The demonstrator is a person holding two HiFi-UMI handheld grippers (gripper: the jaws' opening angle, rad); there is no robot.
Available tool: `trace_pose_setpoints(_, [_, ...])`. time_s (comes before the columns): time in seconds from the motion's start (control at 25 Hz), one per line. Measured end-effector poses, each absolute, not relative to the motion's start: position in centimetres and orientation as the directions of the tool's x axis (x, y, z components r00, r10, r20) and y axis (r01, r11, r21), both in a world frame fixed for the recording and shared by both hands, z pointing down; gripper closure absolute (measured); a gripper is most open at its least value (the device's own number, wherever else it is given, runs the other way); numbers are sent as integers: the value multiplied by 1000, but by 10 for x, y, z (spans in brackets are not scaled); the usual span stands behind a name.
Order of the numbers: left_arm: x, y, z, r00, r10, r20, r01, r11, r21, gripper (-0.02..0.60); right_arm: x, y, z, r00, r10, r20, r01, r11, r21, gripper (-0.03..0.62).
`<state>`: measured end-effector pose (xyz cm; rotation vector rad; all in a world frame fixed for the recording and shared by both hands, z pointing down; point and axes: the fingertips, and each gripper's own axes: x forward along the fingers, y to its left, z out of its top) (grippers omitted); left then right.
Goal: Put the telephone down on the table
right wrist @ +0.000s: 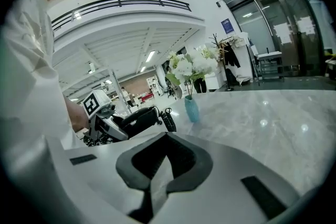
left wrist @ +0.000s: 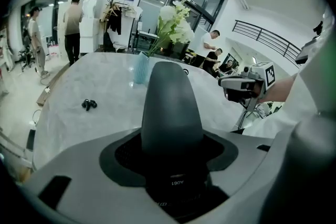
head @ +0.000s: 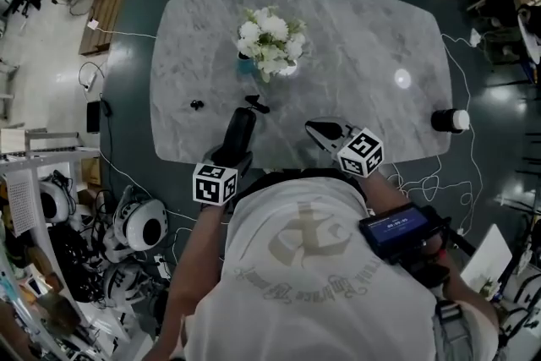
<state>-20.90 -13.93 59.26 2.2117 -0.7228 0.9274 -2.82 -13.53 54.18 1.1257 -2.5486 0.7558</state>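
L tongs point(head: 230, 155) clamping telephone point(left wrist: 170, 107) over marble counter point(head: 363, 38) near edge; R tongs point(head: 317, 131) sitting closed, empty; open surface stretching ahead to vase point(left wrist: 140, 66).

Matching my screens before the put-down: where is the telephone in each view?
Head view: telephone, just left of centre.
Left gripper view: telephone, dead centre, between the jaws.
Right gripper view: telephone, left of centre.
Shared landmark: blue vase with white flowers.
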Motion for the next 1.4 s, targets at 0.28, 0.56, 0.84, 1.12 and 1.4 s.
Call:
trace_pose_setpoints(0.28, [-184,-144,597,591,-239,771,-680,-662,316,299,-6,-150,542,-668,-610,426,-743,566,-357,579])
trace_pose_setpoints(0.56, [-159,-151,603,569,-260,780,-705,-642,301,299,2,-162,549,-720,-552,421,-691,625,-363,579])
trace_pose_setpoints(0.84, [-122,-152,610,536,-273,798,-731,-623,278,299,26,-160,553,-755,-513,409,-652,654,-382,579])
trace_pose_setpoints(1.12, [-90,-150,617,514,-291,807,-756,-598,267,299,49,-160,562,-782,-473,405,-617,682,-393,579])
trace_pose_setpoints(1.4, [-57,-151,624,502,-303,810,-773,-576,264,299,72,-159,571,-793,-452,408,-601,690,-404,579])
